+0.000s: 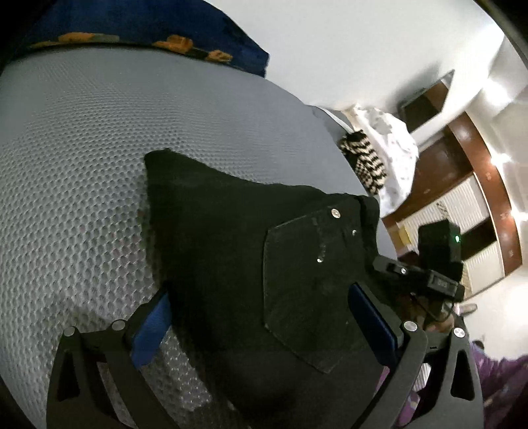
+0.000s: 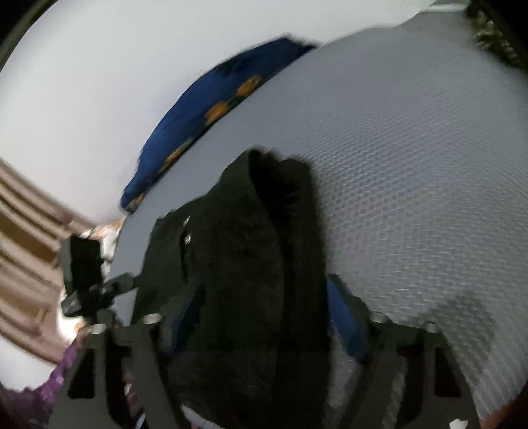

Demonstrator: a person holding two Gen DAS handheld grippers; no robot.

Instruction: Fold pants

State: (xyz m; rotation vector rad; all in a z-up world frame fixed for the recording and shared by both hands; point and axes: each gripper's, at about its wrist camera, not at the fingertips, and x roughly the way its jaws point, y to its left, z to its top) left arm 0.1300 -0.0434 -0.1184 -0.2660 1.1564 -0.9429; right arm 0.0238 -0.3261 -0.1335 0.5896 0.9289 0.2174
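Note:
Black pants (image 1: 231,237) lie folded on a grey mesh-textured mattress (image 1: 82,148), back pocket and rivets up. My left gripper (image 1: 264,316) hangs just above the pocket end, its blue-padded fingers (image 1: 150,326) spread wide on both sides of the cloth, nothing clamped. In the right wrist view the pants (image 2: 250,250) form a dark bundle with a fold ridge. My right gripper (image 2: 264,313) is open, its blue pads (image 2: 343,316) standing on either side of the bundle. The right gripper's body shows in the left view (image 1: 435,264); the left one shows in the right view (image 2: 85,274).
A blue blanket with orange flowers (image 1: 148,29) lies along the mattress's far edge. A zebra-striped cloth (image 1: 363,161) and white bedding (image 1: 392,148) sit past the mattress corner. Wooden wardrobes (image 1: 468,184) stand beyond. Purple clothing of the person (image 1: 495,379) is near the edge.

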